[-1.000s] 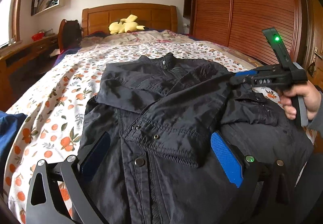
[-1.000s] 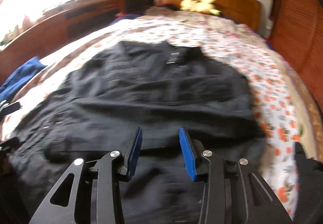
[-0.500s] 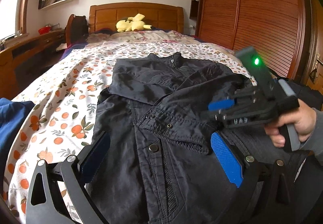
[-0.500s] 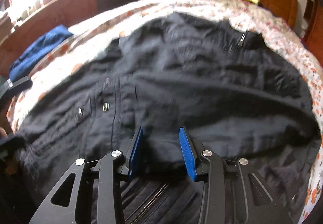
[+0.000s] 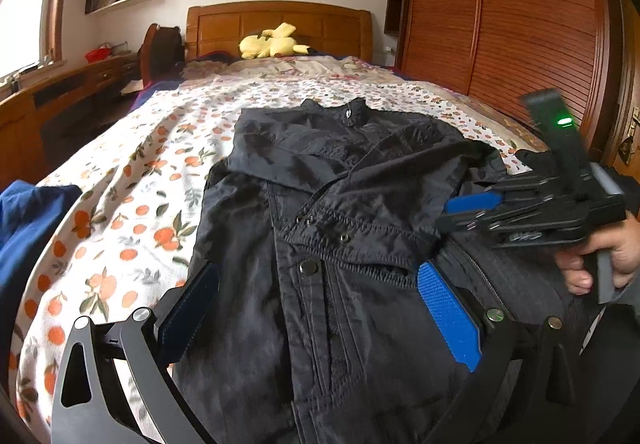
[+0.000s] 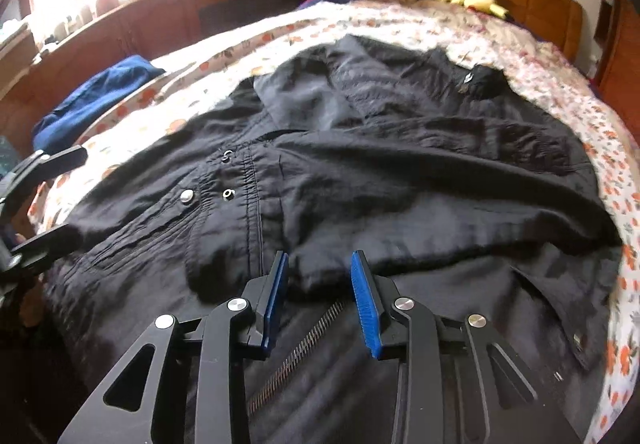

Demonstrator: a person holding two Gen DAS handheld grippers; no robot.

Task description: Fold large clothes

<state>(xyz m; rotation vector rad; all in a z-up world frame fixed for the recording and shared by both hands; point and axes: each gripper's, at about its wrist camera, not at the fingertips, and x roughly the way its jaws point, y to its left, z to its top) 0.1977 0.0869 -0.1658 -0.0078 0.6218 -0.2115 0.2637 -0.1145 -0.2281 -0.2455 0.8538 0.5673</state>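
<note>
A black jacket (image 5: 320,204) lies front up on the bed's orange-print sheet (image 5: 132,184), both sleeves folded across its chest. My left gripper (image 5: 316,308) hovers open and wide over the jacket's lower front, nothing between its pads. In the right wrist view, my right gripper (image 6: 320,284) is low over the jacket (image 6: 400,172), its jaws closing with the folded sleeve's edge between the blue pads, which do not visibly press it. A hand (image 5: 600,256) holds the right gripper (image 5: 452,212) at the jacket's right side. The left gripper (image 6: 48,204) shows at the left edge.
A blue garment (image 5: 28,220) lies at the bed's left edge. A yellow plush toy (image 5: 272,44) sits by the wooden headboard (image 5: 280,20). A wooden wardrobe (image 5: 500,24) stands along the right, a desk (image 5: 60,92) along the left under the window.
My right gripper has come down and nearer over the jacket, from above the chest to the folded sleeve's near edge, and its jaws have narrowed a little. The left gripper has shifted slightly.
</note>
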